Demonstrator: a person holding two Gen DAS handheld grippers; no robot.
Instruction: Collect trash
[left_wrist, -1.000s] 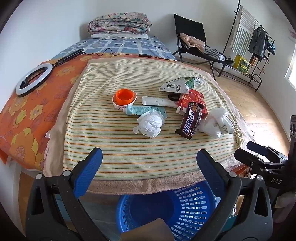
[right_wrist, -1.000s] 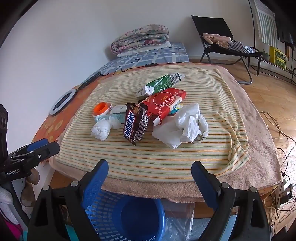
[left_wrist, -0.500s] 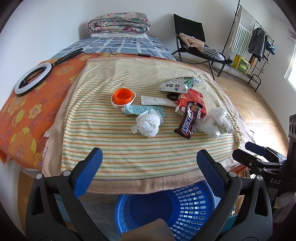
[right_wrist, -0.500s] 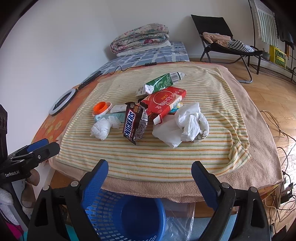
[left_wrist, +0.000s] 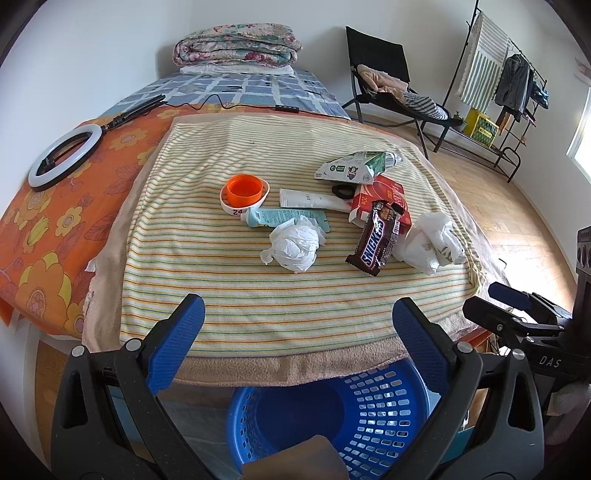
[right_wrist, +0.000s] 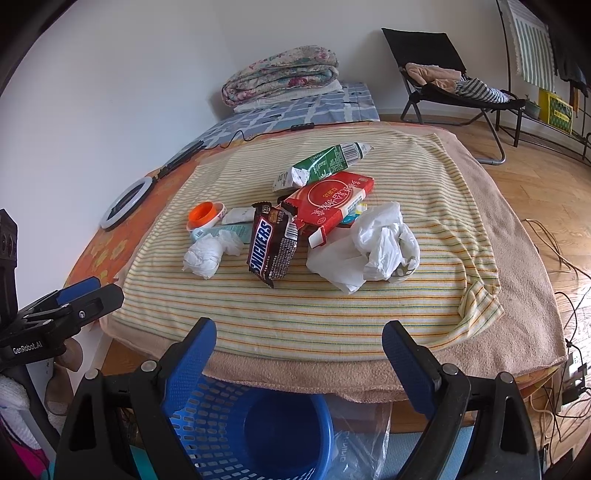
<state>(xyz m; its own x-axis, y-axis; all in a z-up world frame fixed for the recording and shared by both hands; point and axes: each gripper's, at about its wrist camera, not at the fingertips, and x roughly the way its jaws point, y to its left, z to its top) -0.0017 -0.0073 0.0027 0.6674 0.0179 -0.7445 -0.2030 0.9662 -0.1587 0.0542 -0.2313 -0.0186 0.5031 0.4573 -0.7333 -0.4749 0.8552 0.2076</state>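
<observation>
1. Trash lies clustered ahead of both grippers: a crumpled tissue, a Snickers wrapper, a red carton.
2. A blue basket waits directly below, likely for dropping.
3. The left gripper and right gripper both gape wide, empty.

Glossy Snickers wrapper and crumpled tissue on striped terry cloth.

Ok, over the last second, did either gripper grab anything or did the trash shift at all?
Nothing was taken hold of or let go. Both the left gripper and the right gripper stayed open and empty; the views drifted only slightly. The Snickers wrapper, crumpled tissue, red box and blue basket lie where they did.
</observation>
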